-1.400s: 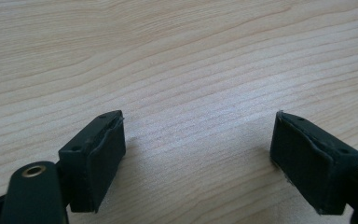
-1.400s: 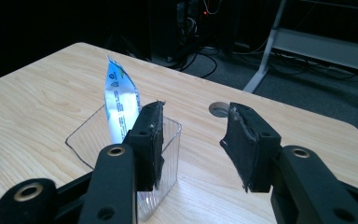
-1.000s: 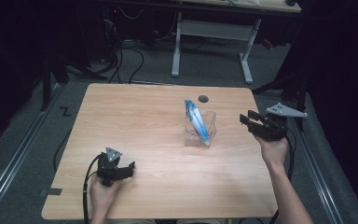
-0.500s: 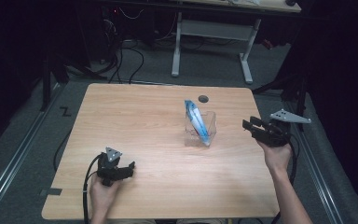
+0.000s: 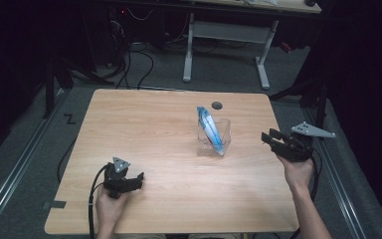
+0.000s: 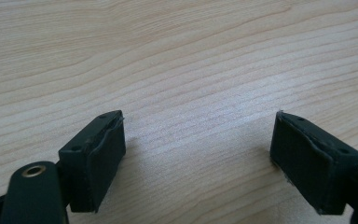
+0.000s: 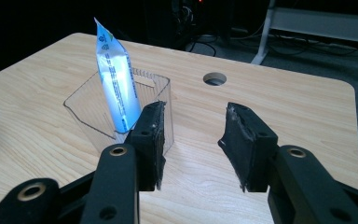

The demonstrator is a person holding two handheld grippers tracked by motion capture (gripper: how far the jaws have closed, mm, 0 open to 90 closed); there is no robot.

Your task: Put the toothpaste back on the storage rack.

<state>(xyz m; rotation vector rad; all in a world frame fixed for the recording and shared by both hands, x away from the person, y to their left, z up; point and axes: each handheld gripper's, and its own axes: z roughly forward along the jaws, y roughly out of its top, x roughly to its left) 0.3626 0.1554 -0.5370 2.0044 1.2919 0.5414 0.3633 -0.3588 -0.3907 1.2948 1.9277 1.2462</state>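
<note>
A clear plastic box (image 5: 214,139) (image 7: 121,116) stands near the middle of the wooden table (image 5: 154,129). A blue and white pouch (image 5: 210,128) (image 7: 116,88) leans upright inside it, sticking out above the rim. My right gripper (image 5: 269,139) (image 7: 193,144) hovers at the table's right edge, to the right of the box and apart from it, jaws open and empty. My left gripper (image 5: 137,180) (image 6: 198,154) rests low at the front left, jaws wide open over bare wood.
A round cable hole (image 5: 217,105) (image 7: 214,78) sits in the table behind the box. A white-legged desk (image 5: 224,40) and loose cables (image 5: 134,55) stand on the floor beyond the far edge. Rails (image 5: 20,164) run along the floor beside the table.
My right gripper has drawn back a little toward the front right, away from the box. The left gripper and the pouch have stayed put.
</note>
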